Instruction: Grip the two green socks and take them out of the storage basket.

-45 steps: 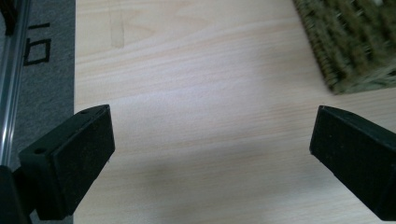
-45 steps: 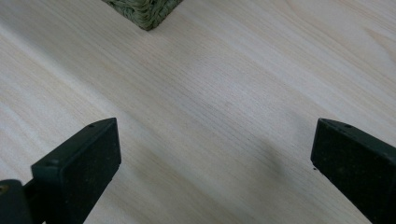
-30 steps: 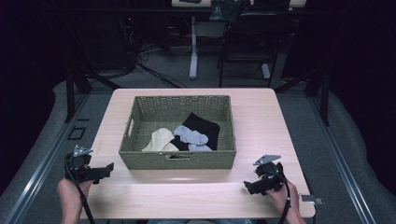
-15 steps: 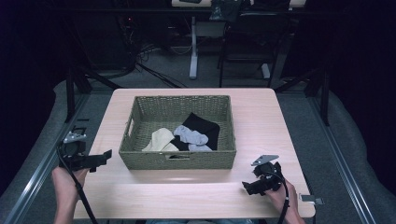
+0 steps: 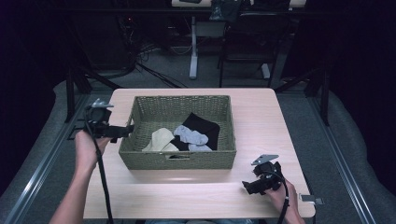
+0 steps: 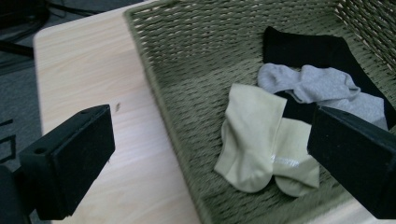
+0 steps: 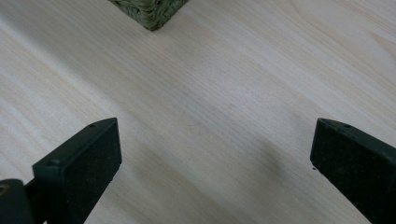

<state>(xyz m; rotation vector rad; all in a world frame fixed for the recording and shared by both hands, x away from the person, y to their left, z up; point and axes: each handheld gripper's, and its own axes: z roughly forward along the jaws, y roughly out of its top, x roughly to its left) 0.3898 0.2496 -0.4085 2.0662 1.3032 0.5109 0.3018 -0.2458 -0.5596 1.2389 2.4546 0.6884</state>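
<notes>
While the left gripper [image 5: 122, 131] hangs spread at the basket [image 5: 140, 142] left rim | pale yellow socks [image 6: 259, 137] lie inside, near that rim | likely next: reach in, dip over the wall, pinch one sock only | right gripper [image 5: 247, 187] spread, empty, off the basket's front-right corner.

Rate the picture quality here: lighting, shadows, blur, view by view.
High view: table bright, surroundings nearly black, soft overall, a glare patch in front of the basket. Left gripper view: socks sharp, evenly lit. Right gripper view: wood grain crisp, a faint shadow between the jaws.
</notes>
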